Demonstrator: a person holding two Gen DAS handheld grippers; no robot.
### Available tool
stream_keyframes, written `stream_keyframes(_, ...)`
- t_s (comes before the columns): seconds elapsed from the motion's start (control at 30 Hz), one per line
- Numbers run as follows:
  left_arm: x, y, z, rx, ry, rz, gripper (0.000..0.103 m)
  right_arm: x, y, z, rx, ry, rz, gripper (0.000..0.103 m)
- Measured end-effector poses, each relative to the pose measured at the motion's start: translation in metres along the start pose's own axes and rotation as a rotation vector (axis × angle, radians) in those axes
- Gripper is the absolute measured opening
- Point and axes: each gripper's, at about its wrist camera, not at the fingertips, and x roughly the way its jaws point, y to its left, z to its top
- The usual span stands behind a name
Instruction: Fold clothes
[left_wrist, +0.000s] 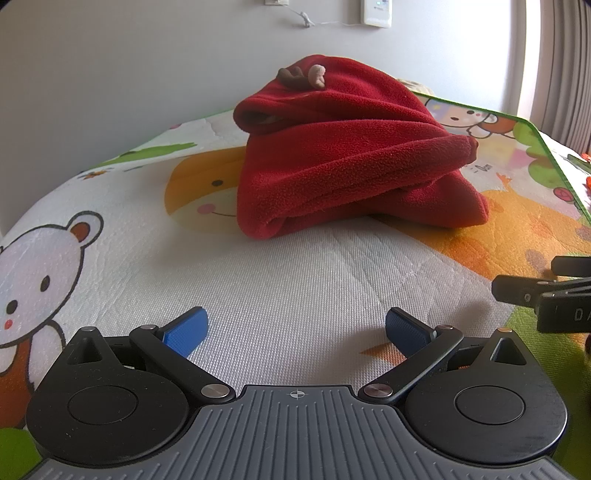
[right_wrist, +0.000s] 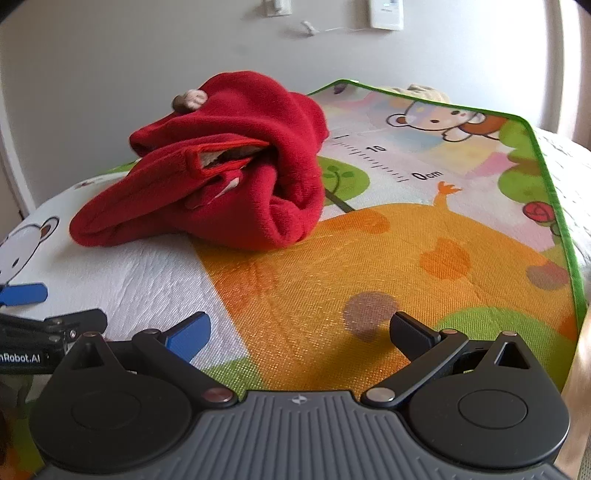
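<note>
1. We see a red fleece garment (left_wrist: 343, 147) bunched in a heap on a cartoon play mat (left_wrist: 295, 280).
2. Our left gripper (left_wrist: 296, 328) and right gripper (right_wrist: 300, 330) hover near it, fingers spread wide, holding nothing.

red fleece garment (left_wrist: 354, 155) lies bunched in a folded heap on the mat.

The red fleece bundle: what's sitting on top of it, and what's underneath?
On top of the red fleece bundle sit small brown antlers and a pinkish ear. It rests on the cartoon play mat. The mat's print directly beneath is covered, so unseen.
</note>
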Motion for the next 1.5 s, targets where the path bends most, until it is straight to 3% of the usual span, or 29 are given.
stream_keyframes(0.2, 0.000, 0.000, 0.000, 0.001, 0.000, 0.002, 0.103, 0.003, 0.011, -0.001, -0.061, 0.010, -0.070, 0.103)
stream_keyframes(0.83, 0.000, -0.001, 0.000, 0.001, 0.000, 0.007, 0.103, 0.004, 0.007, -0.002, -0.045, 0.011, -0.058, 0.103)
stream_keyframes(1.13, -0.002, -0.009, -0.002, 0.020, -0.015, 0.049, 0.103, 0.004, 0.007, -0.002, -0.044, 0.011, -0.057, 0.103)
stream_keyframes(1.5, 0.000, -0.003, -0.003, -0.001, -0.010, 0.025, 0.103, 0.003, 0.007, -0.002, -0.044, 0.011, -0.056, 0.103)
